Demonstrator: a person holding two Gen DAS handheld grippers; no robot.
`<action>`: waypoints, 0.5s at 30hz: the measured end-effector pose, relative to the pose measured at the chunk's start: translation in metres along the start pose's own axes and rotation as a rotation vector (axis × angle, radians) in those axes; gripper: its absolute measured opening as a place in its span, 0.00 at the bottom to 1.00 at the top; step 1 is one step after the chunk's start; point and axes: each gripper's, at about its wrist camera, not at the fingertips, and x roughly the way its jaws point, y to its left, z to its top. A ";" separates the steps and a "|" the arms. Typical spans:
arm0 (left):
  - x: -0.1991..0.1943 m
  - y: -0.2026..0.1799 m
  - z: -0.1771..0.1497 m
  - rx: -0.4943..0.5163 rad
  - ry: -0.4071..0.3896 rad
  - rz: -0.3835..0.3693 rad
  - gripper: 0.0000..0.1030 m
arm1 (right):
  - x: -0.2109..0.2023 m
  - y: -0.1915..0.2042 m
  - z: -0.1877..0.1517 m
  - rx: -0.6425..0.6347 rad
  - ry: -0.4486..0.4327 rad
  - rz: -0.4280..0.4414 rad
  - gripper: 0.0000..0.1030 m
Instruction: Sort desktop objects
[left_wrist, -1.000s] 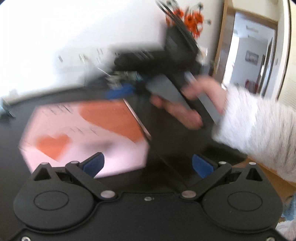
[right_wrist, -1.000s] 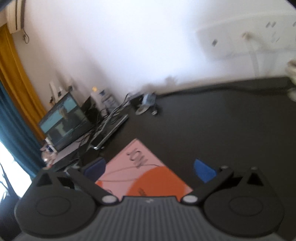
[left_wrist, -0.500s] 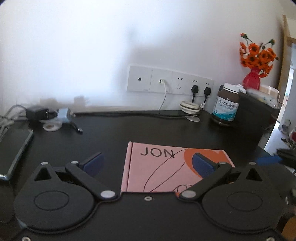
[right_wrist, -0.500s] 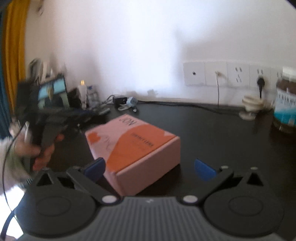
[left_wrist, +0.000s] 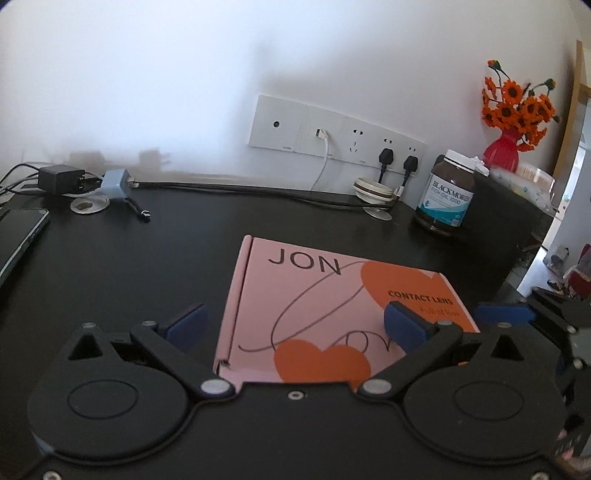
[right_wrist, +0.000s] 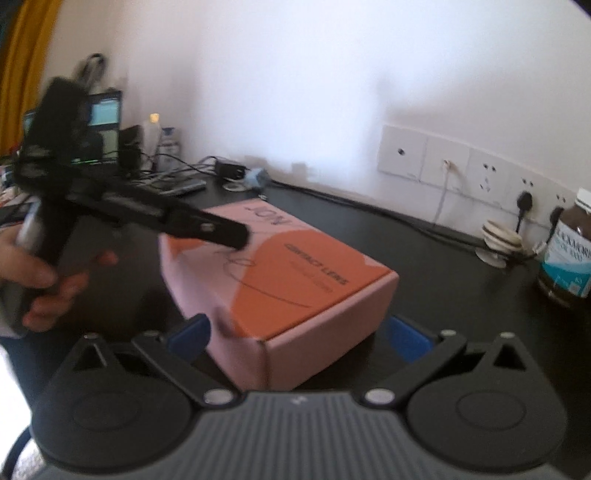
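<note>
A pink box (left_wrist: 332, 306) with orange hearts, printed "JON" and "CONTACT LENS", lies flat on the black desk (left_wrist: 147, 266). My left gripper (left_wrist: 295, 323) stands open just in front of it, its right fingertip over the lid and its left fingertip off the box's left side. In the right wrist view the same box (right_wrist: 280, 273) shows a corner toward my open right gripper (right_wrist: 297, 334), which holds nothing. One of the left gripper's fingers (right_wrist: 221, 229) reaches over the lid, held by a hand (right_wrist: 37, 273). A blue pad (left_wrist: 504, 313) of the right gripper shows at the box's right.
A brown supplement bottle (left_wrist: 447, 192) stands at the back right, next to a dark box and a red vase of orange flowers (left_wrist: 506, 147). Wall sockets (left_wrist: 332, 133) with plugs and cables run along the back. A charger (left_wrist: 59, 177), a blue adapter (left_wrist: 116, 181) and a flat dark device (left_wrist: 18, 236) sit at the left.
Both grippers have swung round and settled facing the wall. The box now lies close before each of them, and the right gripper has moved nearer to its corner.
</note>
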 end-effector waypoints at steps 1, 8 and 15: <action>-0.001 -0.001 -0.001 0.003 0.000 -0.005 1.00 | 0.002 -0.004 0.000 0.018 0.006 0.019 0.99; -0.006 -0.012 -0.007 0.017 -0.008 -0.013 1.00 | 0.006 -0.018 0.001 0.057 0.016 0.027 0.99; -0.006 -0.020 -0.006 0.046 -0.022 0.004 1.00 | 0.007 -0.041 -0.002 0.182 0.025 0.039 0.99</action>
